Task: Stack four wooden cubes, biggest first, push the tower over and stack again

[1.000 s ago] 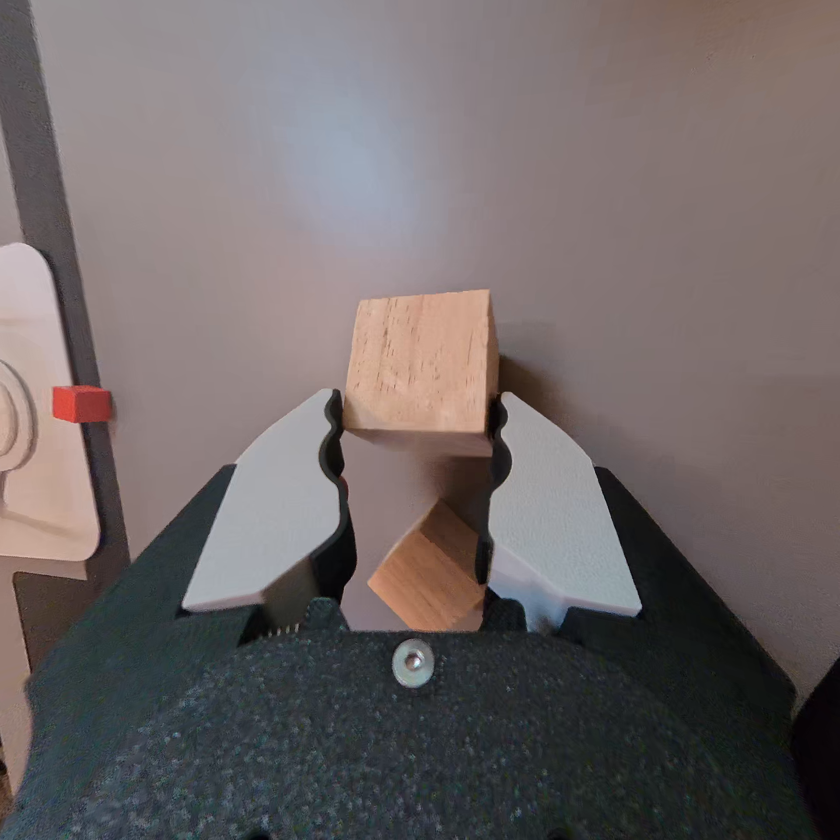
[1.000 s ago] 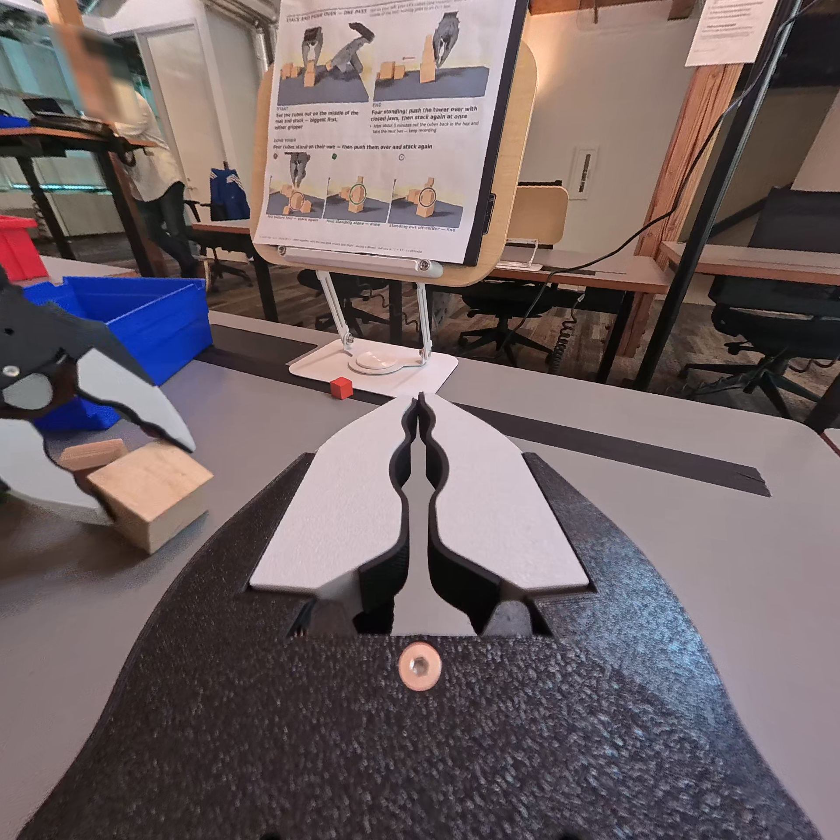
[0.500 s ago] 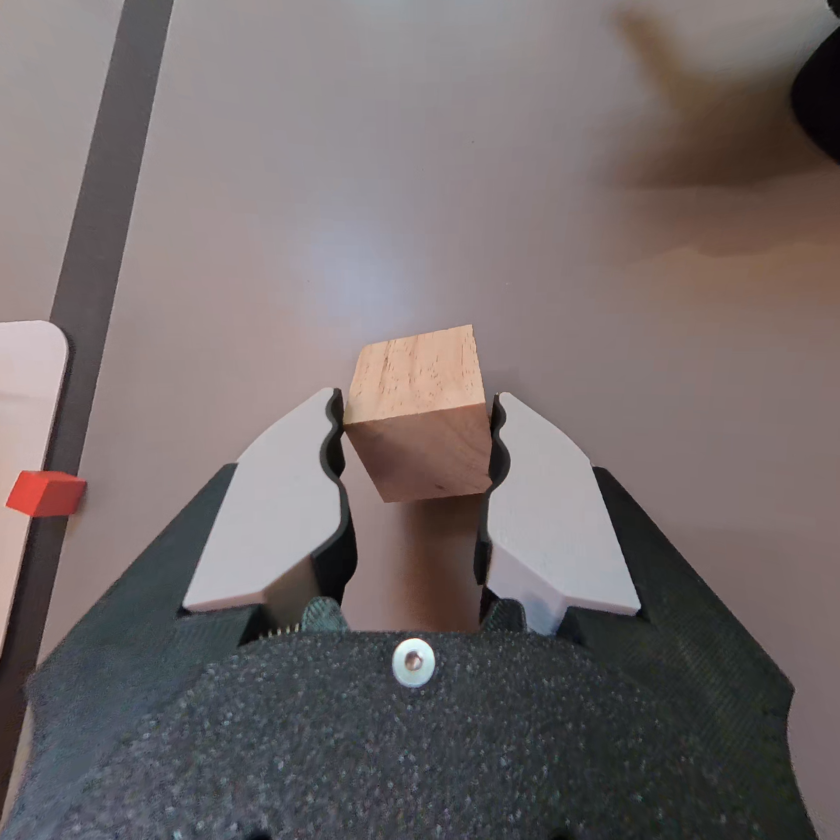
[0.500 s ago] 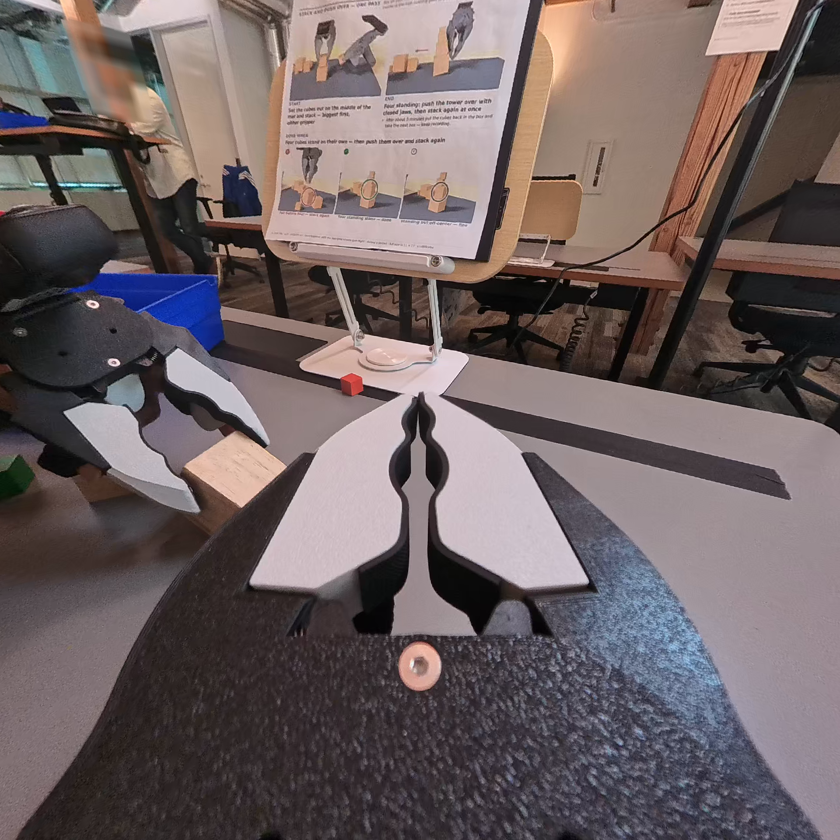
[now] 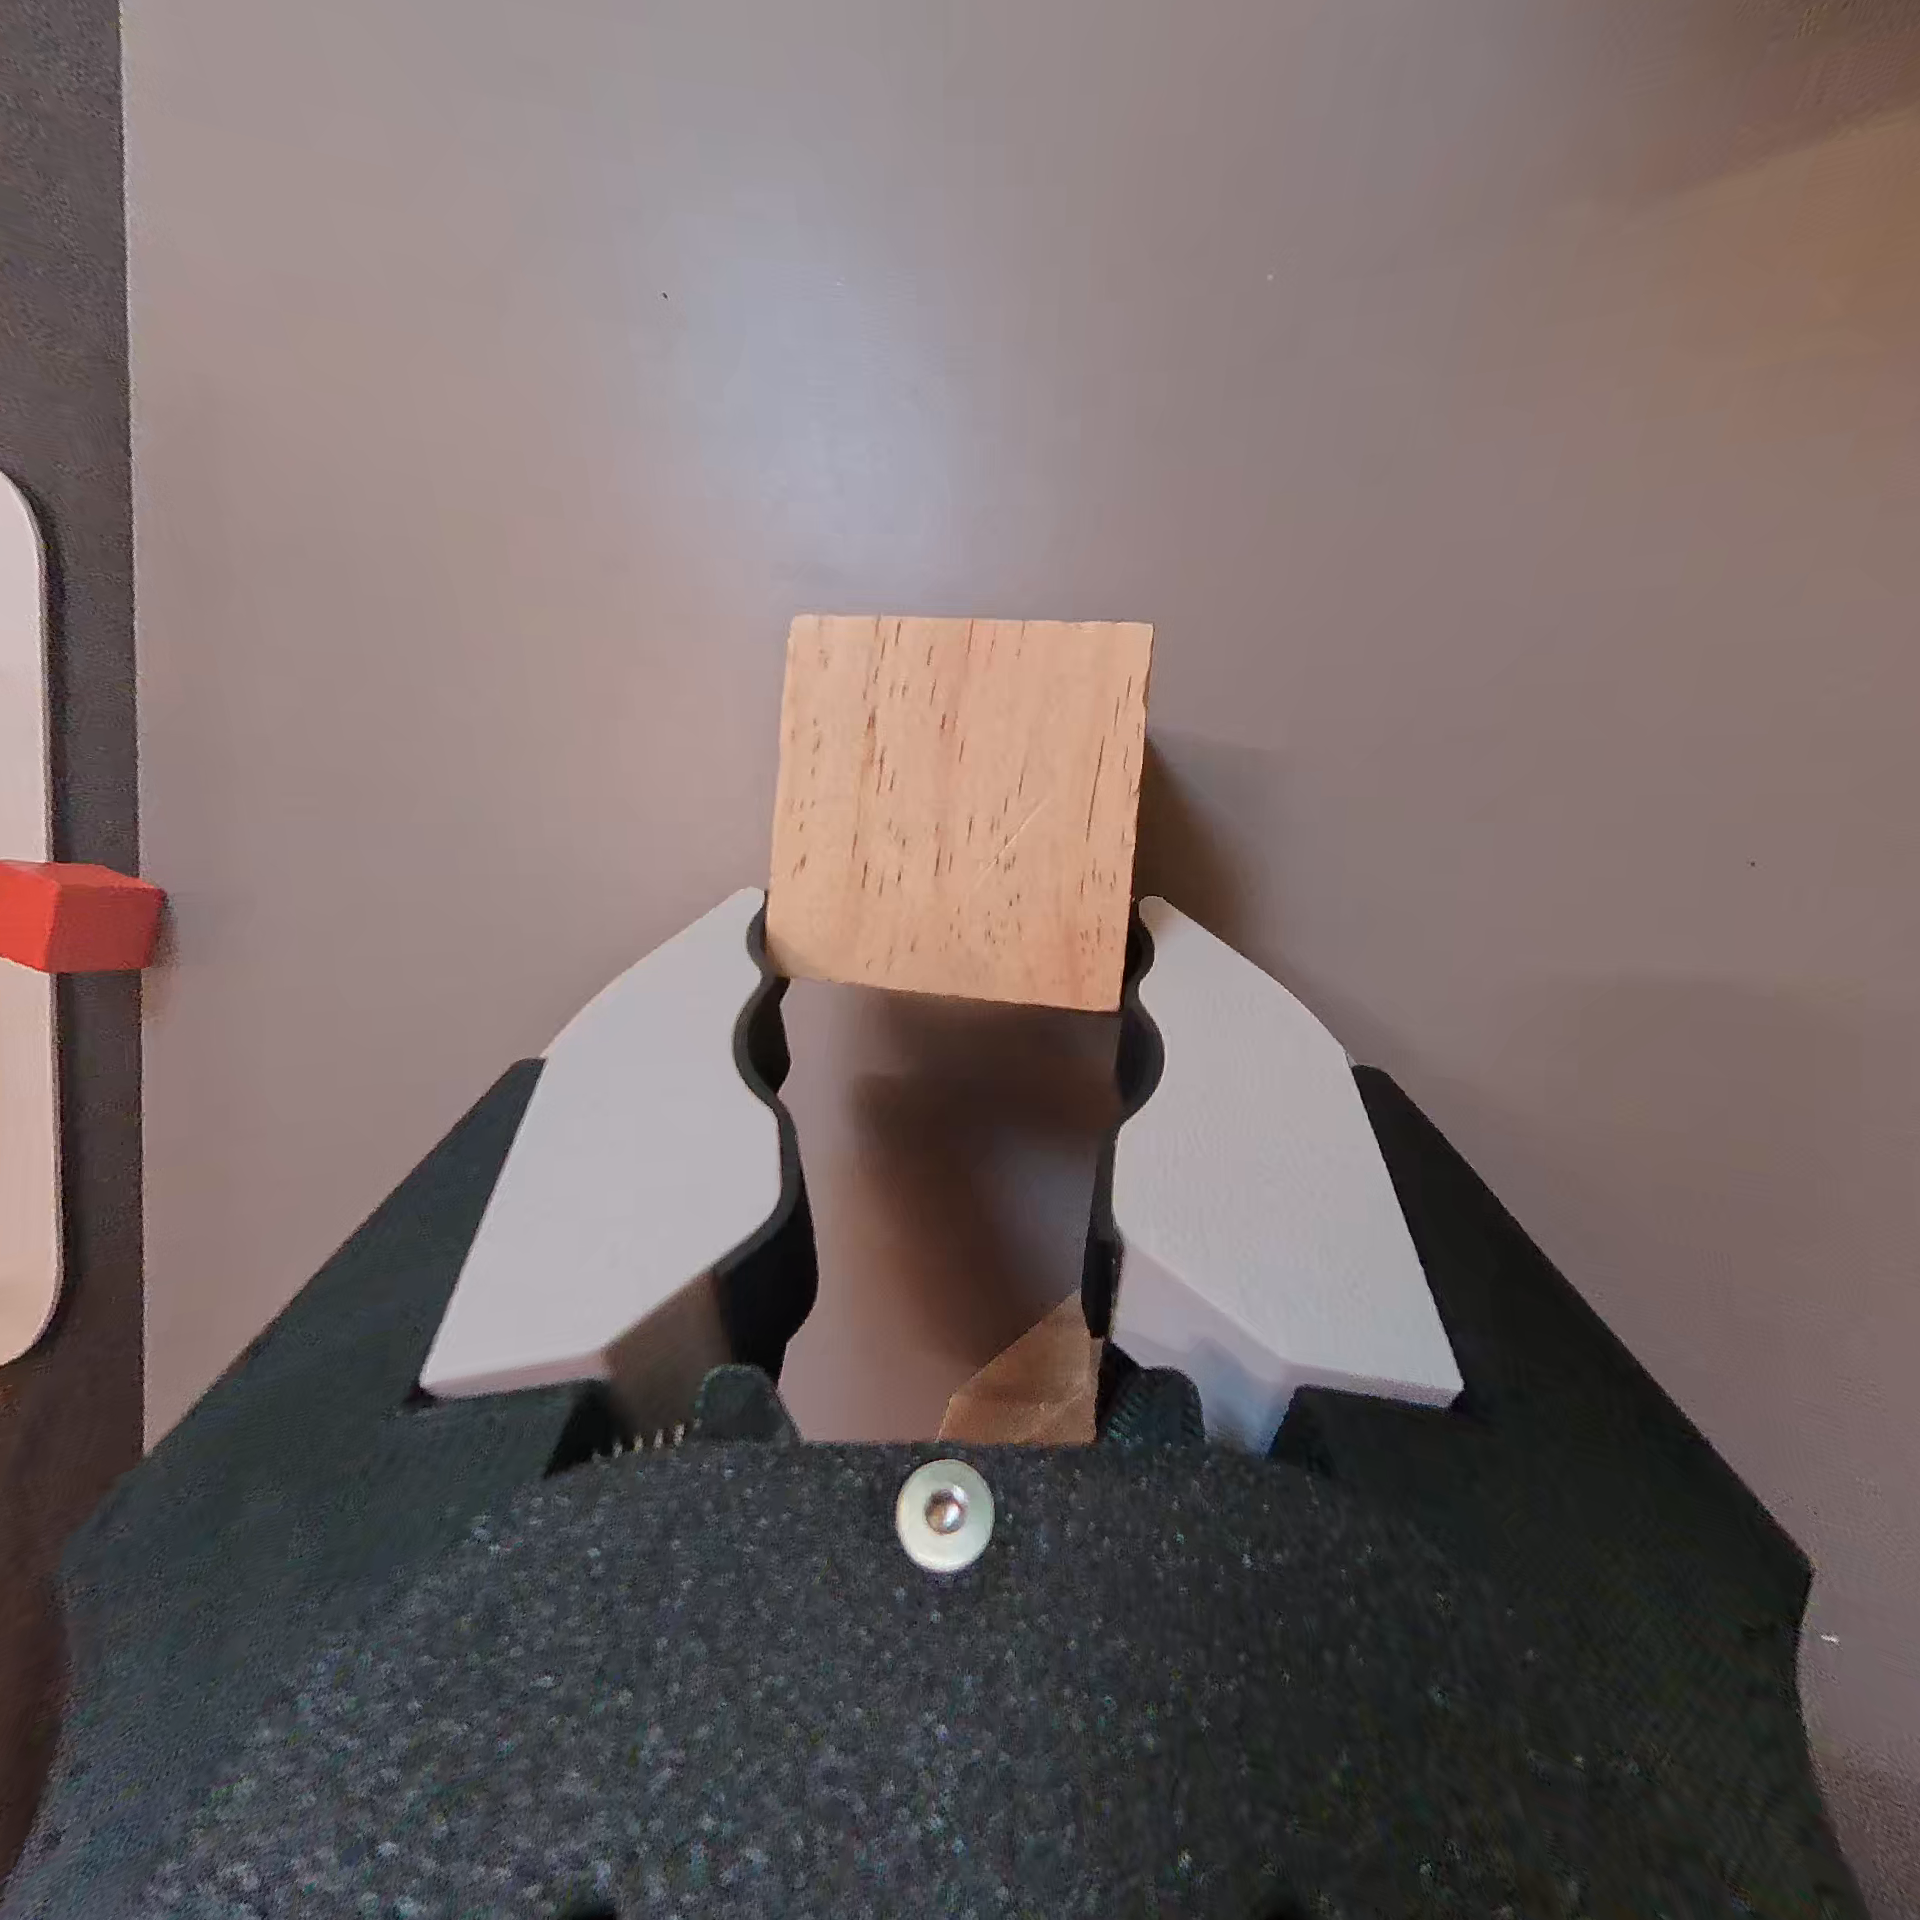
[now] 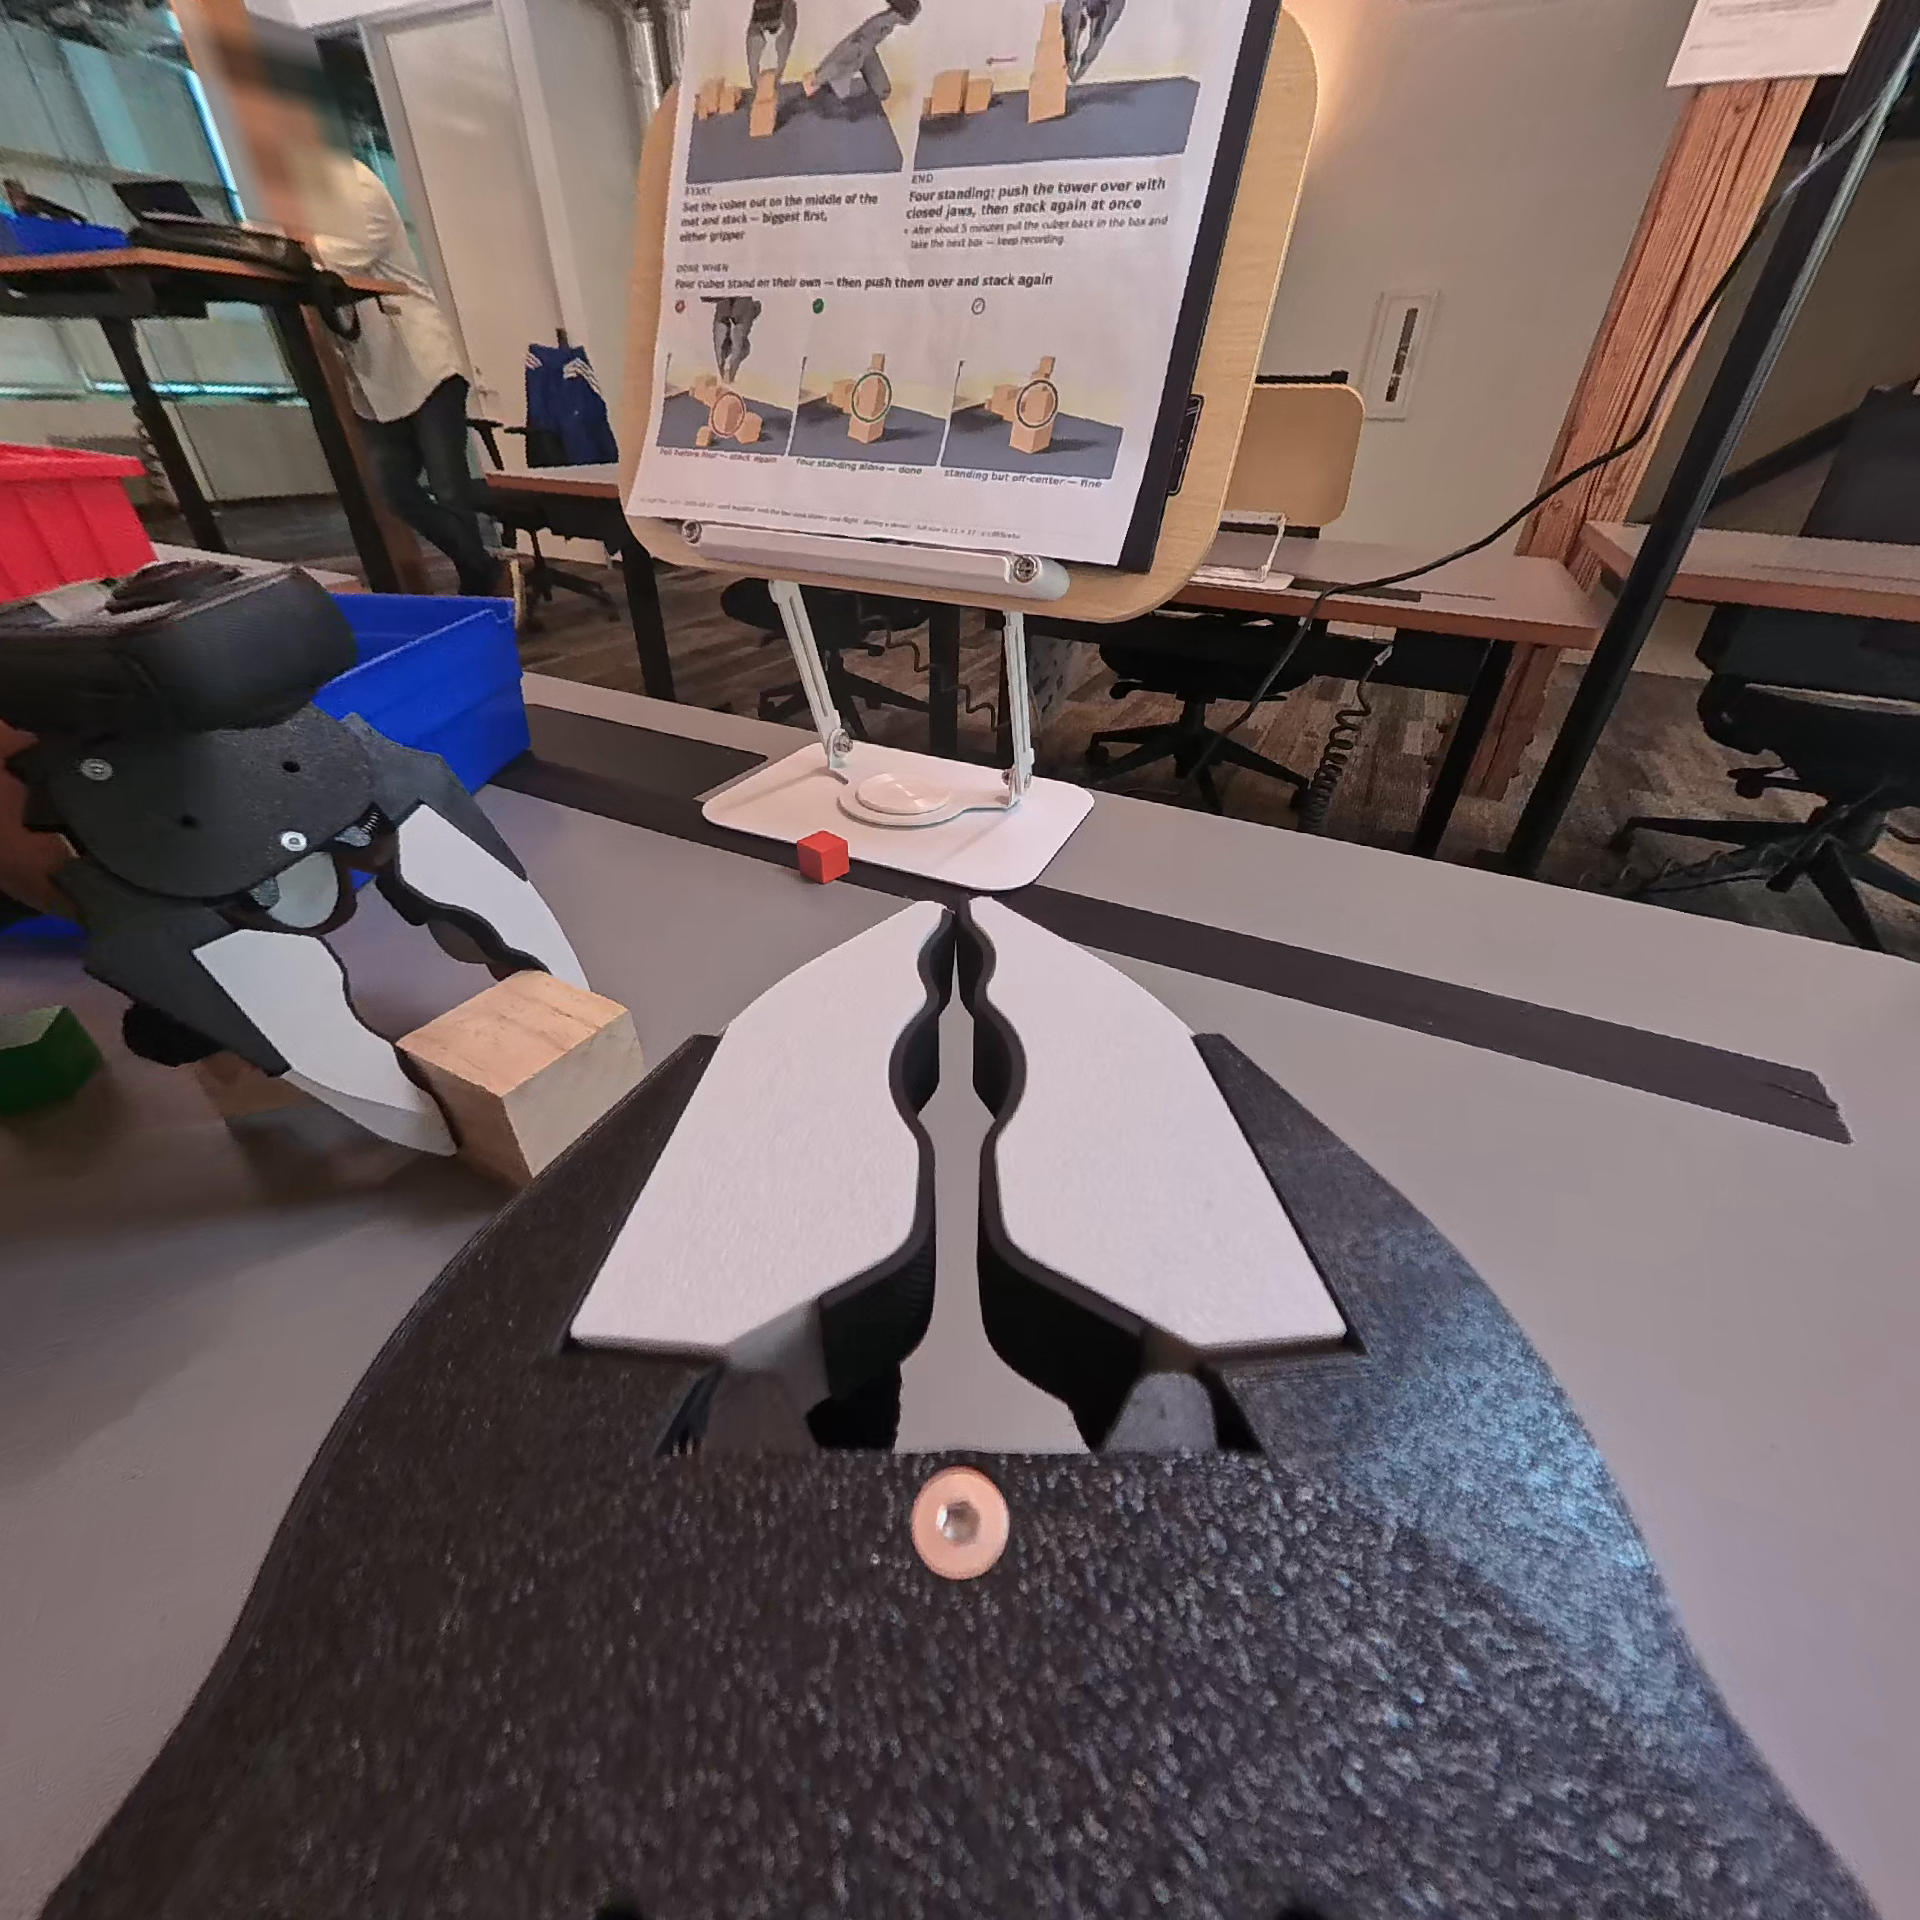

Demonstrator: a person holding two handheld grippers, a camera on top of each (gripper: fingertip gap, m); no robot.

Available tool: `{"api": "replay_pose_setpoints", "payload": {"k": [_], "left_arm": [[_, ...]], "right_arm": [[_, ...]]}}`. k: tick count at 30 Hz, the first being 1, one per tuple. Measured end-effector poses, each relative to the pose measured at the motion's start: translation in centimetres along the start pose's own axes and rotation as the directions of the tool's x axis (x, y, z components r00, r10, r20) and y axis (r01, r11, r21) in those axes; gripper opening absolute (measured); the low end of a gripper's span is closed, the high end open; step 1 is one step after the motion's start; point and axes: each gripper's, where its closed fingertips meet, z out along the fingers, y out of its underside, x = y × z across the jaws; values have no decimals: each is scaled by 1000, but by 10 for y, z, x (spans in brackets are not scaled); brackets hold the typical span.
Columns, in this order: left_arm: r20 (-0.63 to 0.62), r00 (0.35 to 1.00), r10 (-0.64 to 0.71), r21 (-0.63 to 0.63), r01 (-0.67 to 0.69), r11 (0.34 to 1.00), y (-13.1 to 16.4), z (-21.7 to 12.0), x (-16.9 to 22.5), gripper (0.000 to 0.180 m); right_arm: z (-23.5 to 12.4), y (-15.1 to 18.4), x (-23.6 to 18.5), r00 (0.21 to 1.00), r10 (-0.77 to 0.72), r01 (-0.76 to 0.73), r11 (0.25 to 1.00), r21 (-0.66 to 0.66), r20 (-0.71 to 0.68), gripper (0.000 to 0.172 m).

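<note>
Wooden cube (image 5: 961, 810) sits clamped at left gripper (image 5: 951, 951) tips, pads pressing both side faces, cube resting on grey table (image 5: 1455, 520), probably flat. Second wooden block (image 5: 1034, 1387) behind tips, partly hidden. Right gripper (image 6: 954, 920) pinched closed, empty, well right of cube.

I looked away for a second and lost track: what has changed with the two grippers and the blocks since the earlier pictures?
The left gripper, jaws clamped on the wooden cube throughout, carried it toward the right gripper and the middle of the grey table; the cube now looks low over or on the table. A second wooden block shows behind the jaws. Unchanged: right gripper shut and empty, red cube by the stand.
</note>
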Motion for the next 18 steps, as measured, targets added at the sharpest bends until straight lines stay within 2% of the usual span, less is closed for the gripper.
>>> {"api": "replay_pose_setpoints", "payload": {"k": [9,13,18], "left_arm": [[48,998,-42,33,40,999,1,-6,-8,63],[80,995,-67,64,62,996,1,-26,-12,63],[113,988,-106,43,102,994,14,-60,-12,60]], "right_arm": [[0,0,-2,1000,2,-2,1000,-2,9,0],[1,0,-2,1000,5,-5,1000,-4,12,0],[1,1,-3,1000,5,-5,1000,-7,17,0]]}}
